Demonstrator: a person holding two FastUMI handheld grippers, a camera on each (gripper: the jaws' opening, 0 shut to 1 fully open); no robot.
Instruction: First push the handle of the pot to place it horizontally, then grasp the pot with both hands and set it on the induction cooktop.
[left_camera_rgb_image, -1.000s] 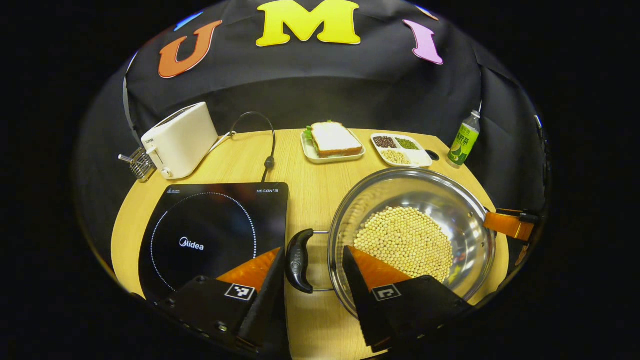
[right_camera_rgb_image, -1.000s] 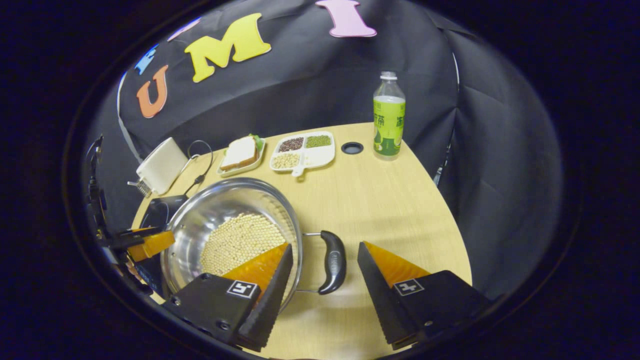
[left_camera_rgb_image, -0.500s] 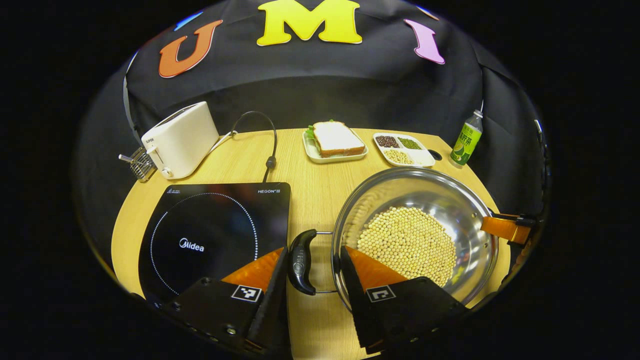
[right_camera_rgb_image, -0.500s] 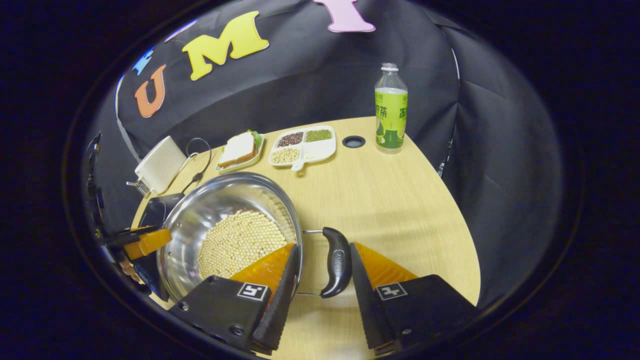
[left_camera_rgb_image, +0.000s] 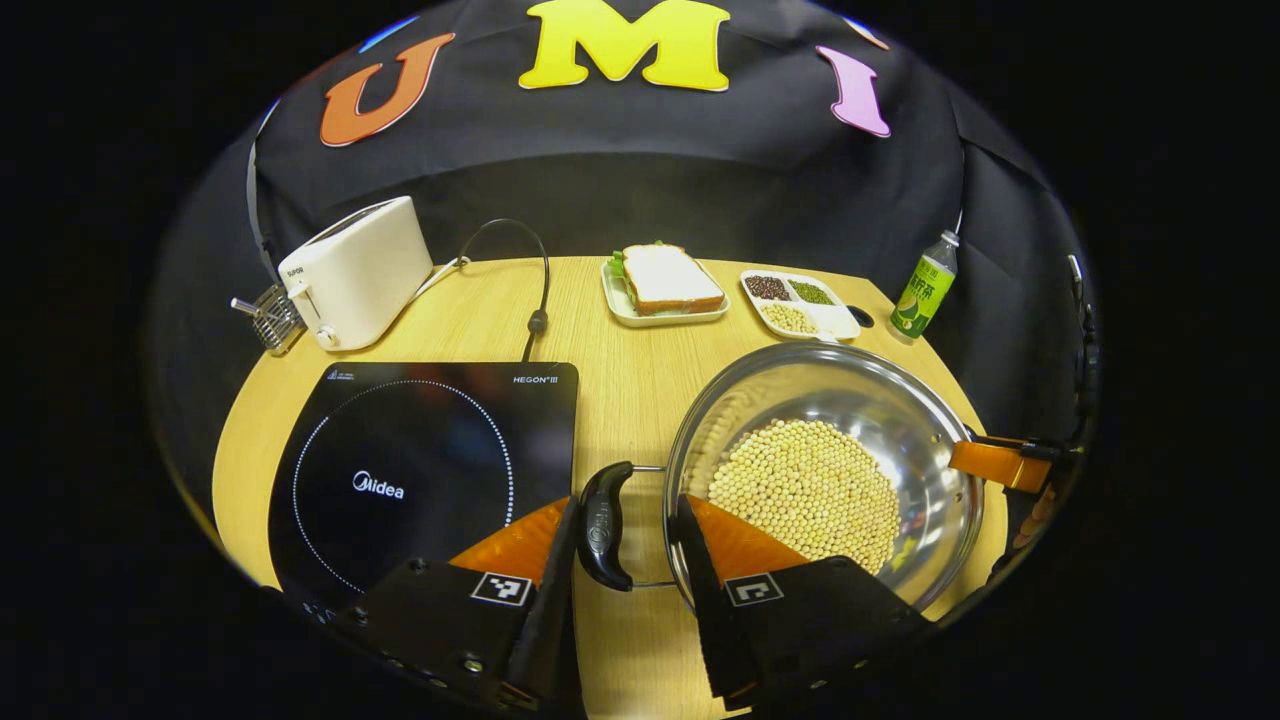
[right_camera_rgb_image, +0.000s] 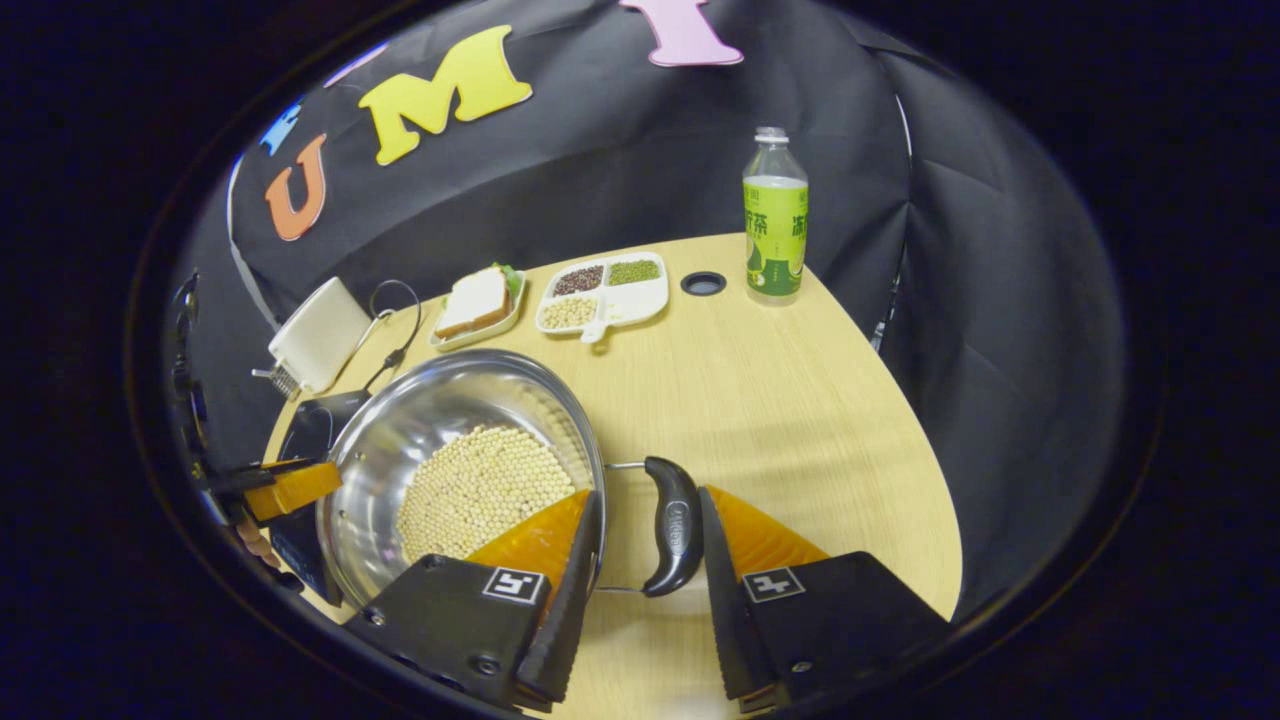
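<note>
Beside the cooktop, pot of beans, both grippers' jaws straddling its handles.

A staged kitchen inside a recording booth. A pale wooden round table carries a black glass induction cooktop, a white toaster and a sandwich on a white plate. Black cloth walls it in.

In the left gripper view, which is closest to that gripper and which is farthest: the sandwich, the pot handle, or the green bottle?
1. Pot handle, between the left gripper fingers.
2. Sandwich, far across the table, middle.
3. Green bottle, far right edge.
</note>
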